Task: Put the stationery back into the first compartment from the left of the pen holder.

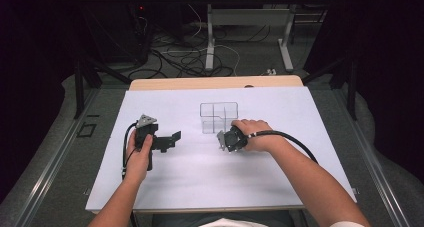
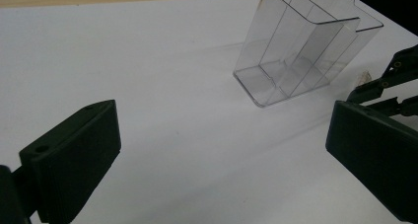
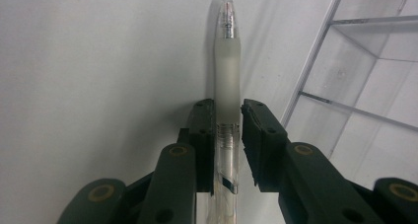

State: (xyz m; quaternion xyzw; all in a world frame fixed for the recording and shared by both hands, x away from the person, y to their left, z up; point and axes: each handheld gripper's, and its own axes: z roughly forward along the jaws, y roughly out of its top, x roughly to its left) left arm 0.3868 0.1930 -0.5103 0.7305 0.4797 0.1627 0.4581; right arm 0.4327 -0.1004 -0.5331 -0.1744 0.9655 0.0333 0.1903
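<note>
Right gripper is clamped on a clear pen lying on the tabletop near its centre, just beside the clear divided organiser. Left gripper stands wide, idle. Advisable: lift straight, keep grip centred, tip upright before entering a compartment.

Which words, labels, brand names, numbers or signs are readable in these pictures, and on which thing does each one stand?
None can be read.
pen: no print visible on its frosted grip or clear barrel.
clear organizer: plain, no label.
white table cover: blank.
left gripper and right gripper: no markings.
</note>
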